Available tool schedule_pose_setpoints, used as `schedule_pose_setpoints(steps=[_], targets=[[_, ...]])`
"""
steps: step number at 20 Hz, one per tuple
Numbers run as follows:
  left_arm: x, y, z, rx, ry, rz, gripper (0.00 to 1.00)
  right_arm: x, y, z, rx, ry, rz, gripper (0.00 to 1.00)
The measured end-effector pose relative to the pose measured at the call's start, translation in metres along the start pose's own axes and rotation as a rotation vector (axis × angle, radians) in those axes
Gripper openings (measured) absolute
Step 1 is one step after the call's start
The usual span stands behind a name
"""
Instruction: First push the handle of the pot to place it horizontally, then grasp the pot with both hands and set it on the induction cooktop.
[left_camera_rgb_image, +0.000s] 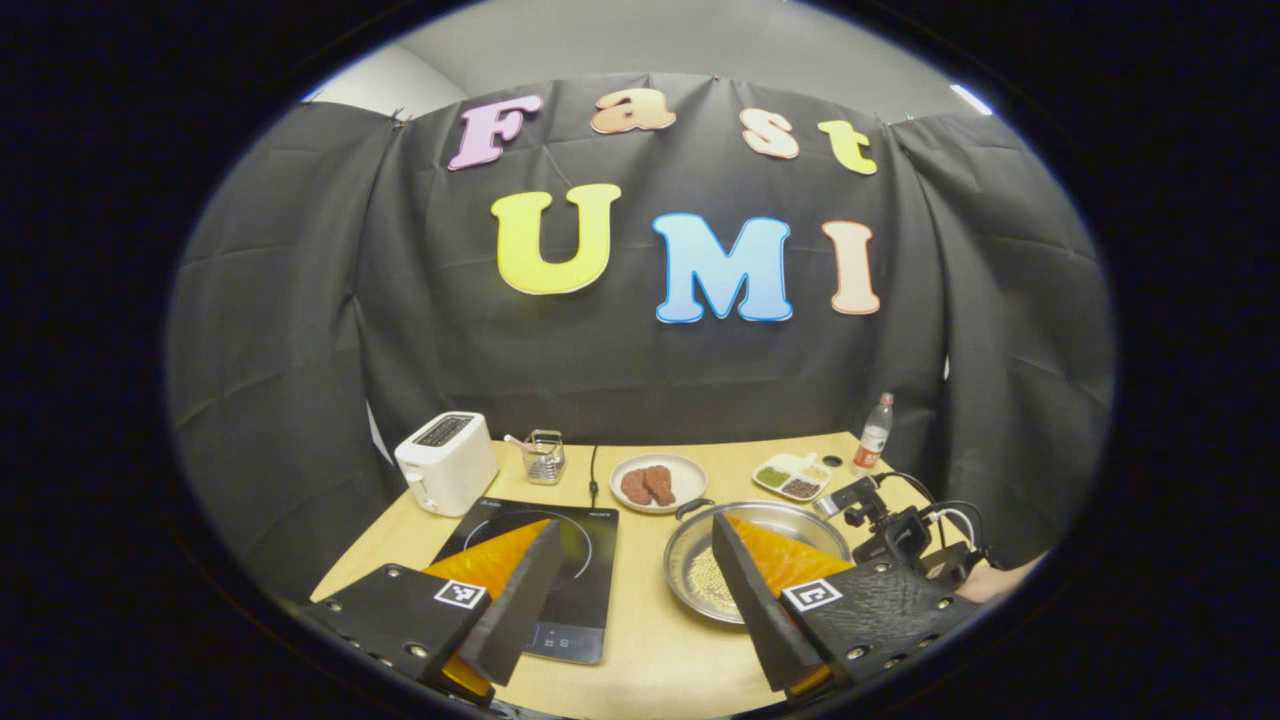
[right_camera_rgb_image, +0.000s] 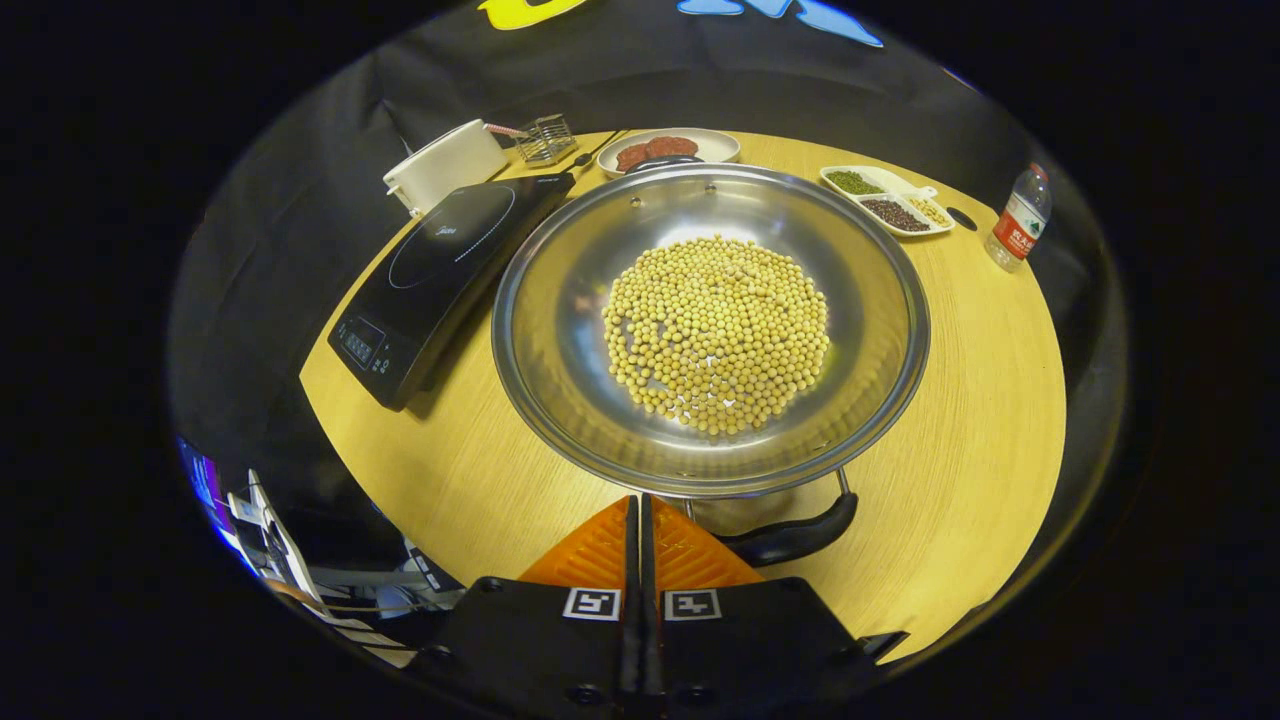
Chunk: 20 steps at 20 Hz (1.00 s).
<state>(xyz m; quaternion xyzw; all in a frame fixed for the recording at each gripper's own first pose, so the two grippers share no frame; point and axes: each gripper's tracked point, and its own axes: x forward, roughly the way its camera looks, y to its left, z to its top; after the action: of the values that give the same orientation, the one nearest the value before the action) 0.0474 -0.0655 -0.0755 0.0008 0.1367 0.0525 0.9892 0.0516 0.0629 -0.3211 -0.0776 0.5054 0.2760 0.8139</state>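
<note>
Just beyond the closed right hand-held gripper (right_camera_rgb_image: 640, 505), the pot (right_camera_rgb_image: 710, 325).

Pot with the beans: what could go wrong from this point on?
1. The pot is wide, shallow and holds loose soybeans; any tilt during a two-handed lift could likely spill them.
2. The right gripper is shut beside the near handle; a hard push might slide the whole pot rather than turn it.
3. The induction cooktop lies close beside the pot, so its rim may knock it.

Left gripper view far back, facing the wall; right gripper view close above the pot (right_camera_rgb_image: 710, 330) (shared).
</note>
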Motion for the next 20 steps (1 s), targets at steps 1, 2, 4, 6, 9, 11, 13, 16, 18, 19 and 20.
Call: schedule_pose_setpoints(steps=[1,2,4,6,9,11,13,16,18,19,20], targets=[[0.003,-0.003,0.000,0.001,0.000,-0.003,0.89,-0.002,-0.005,-0.001,-0.006,0.002,-0.008,0.02],[0.004,-0.006,0.002,0.001,-0.001,-0.007,0.91,-0.003,-0.011,-0.001,-0.009,0.001,-0.017,0.02],[0.007,-0.014,0.001,-0.004,0.001,-0.016,0.89,-0.007,-0.022,-0.003,-0.006,0.002,-0.032,0.02],[0.012,-0.020,0.000,-0.011,0.007,-0.024,0.89,-0.009,-0.033,-0.003,0.006,0.003,-0.042,0.02],[0.017,-0.028,-0.001,-0.016,0.015,-0.027,0.89,-0.014,-0.050,-0.001,0.027,0.006,-0.054,0.02],[0.022,-0.032,0.000,-0.025,0.016,-0.026,0.95,-0.016,-0.062,0.001,0.035,0.005,-0.063,0.02],[0.025,-0.037,0.002,-0.039,0.011,-0.025,0.95,-0.017,-0.073,0.003,0.034,0.004,-0.071,0.02],[0.030,-0.041,0.010,-0.045,-0.009,-0.012,0.95,-0.017,-0.087,0.006,0.033,0.002,-0.074,0.02],[0.033,-0.045,0.013,-0.046,-0.017,0.000,0.95,-0.016,-0.098,0.008,0.032,0.003,-0.076,0.02],[0.035,-0.045,0.016,-0.048,-0.023,0.008,0.92,-0.017,-0.104,0.009,0.033,0.001,-0.080,0.02],[0.035,-0.047,0.019,-0.051,-0.029,0.014,0.92,-0.016,-0.110,0.010,0.035,-0.001,-0.081,0.02]])
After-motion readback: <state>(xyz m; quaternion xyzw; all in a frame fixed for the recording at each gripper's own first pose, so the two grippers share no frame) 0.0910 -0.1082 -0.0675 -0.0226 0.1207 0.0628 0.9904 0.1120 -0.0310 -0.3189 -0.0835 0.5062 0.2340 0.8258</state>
